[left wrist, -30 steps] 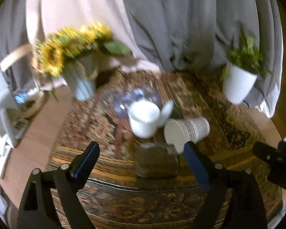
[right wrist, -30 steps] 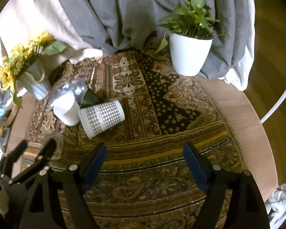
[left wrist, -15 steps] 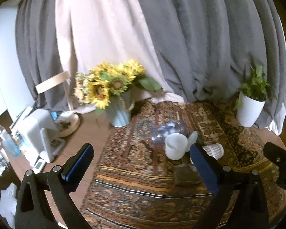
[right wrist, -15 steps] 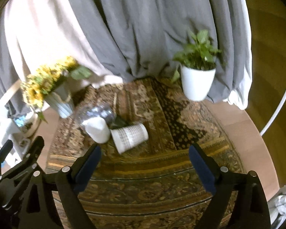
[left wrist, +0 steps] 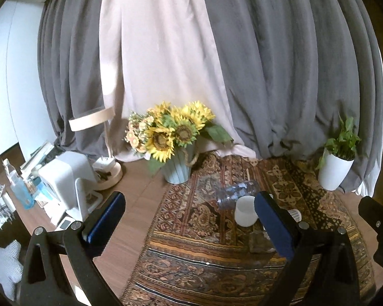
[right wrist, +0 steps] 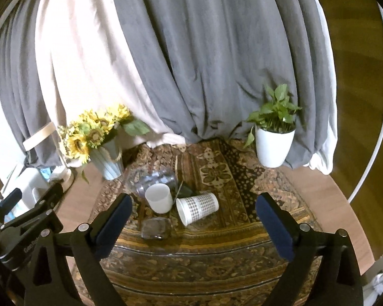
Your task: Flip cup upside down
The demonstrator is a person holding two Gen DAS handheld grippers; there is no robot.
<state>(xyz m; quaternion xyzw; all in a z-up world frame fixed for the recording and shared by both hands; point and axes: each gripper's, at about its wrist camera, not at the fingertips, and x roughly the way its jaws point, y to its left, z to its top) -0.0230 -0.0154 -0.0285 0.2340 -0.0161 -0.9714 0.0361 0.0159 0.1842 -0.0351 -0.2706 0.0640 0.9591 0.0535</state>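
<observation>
Nearest the right wrist camera, the right tool hangs above the patterned cloth with its two blue-padded fingers spread wide and nothing between them. At the lower left of that view the left tool shows from the side; in its own camera the left tool is likewise spread wide and holds nothing, its right finger covering part of the scene.

Just beyond, on the cloth that covers the round wooden surface, a small clear glass stands nearest. Behind it and to the right lies the checked paper cup, on its side with its open mouth turned toward the near left. Just left of the cup a plain white cup stands upright, close to it; whether they touch cannot be told. A clear plastic bottle lies on its side just behind the white cup.

Farther back on the left stands a pale blue vase of sunflowers, and on the right a white pot with a green plant. Grey and cream curtains close the far side.
</observation>
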